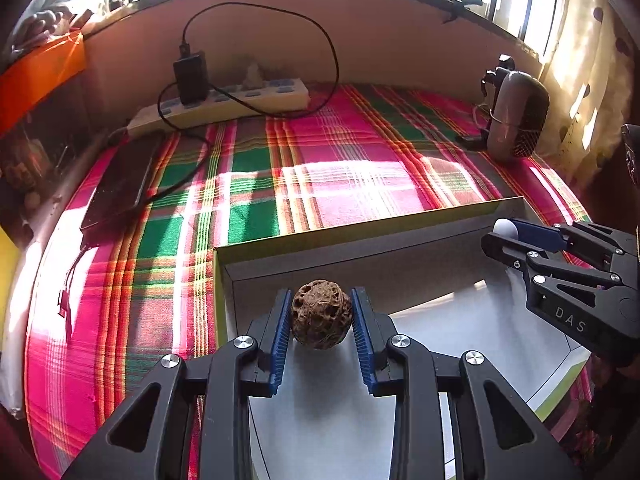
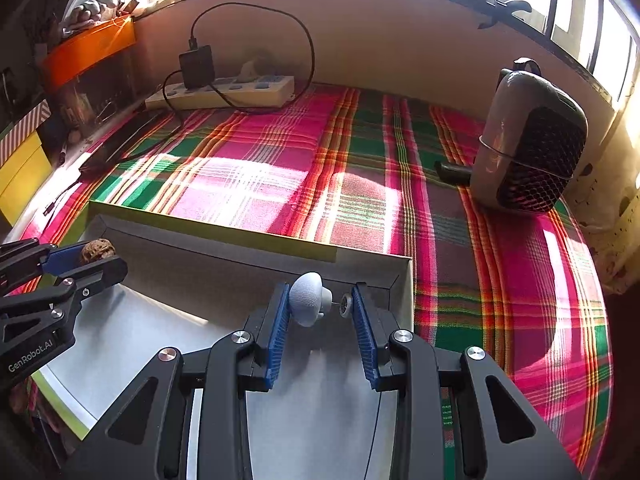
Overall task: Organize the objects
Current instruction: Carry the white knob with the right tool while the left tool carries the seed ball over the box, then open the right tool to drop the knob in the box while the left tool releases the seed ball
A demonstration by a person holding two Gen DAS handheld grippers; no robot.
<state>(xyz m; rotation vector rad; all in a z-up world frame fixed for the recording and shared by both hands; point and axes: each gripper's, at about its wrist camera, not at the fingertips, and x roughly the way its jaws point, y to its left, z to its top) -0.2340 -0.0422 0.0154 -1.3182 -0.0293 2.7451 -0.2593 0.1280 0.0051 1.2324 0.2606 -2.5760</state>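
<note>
My left gripper (image 1: 321, 322) is shut on a brown wrinkled walnut (image 1: 321, 319) and holds it over the open cardboard box (image 1: 360, 236). My right gripper (image 2: 320, 308) is shut on a pale grey mushroom-shaped knob (image 2: 307, 298) with a thin pin and small wheel on its right end, also over the box (image 2: 256, 242). The right gripper shows in the left wrist view (image 1: 505, 236) at the box's right side with the white knob (image 1: 505, 227). The left gripper shows in the right wrist view (image 2: 94, 258) with the walnut (image 2: 97, 249).
The box lies on a pink, green and red plaid cloth (image 1: 320, 152). A power strip (image 1: 224, 104) with a black charger and cable stands at the back. A dark phone (image 1: 120, 184) lies at the left. A grey speaker-like device (image 2: 528, 140) stands at the right.
</note>
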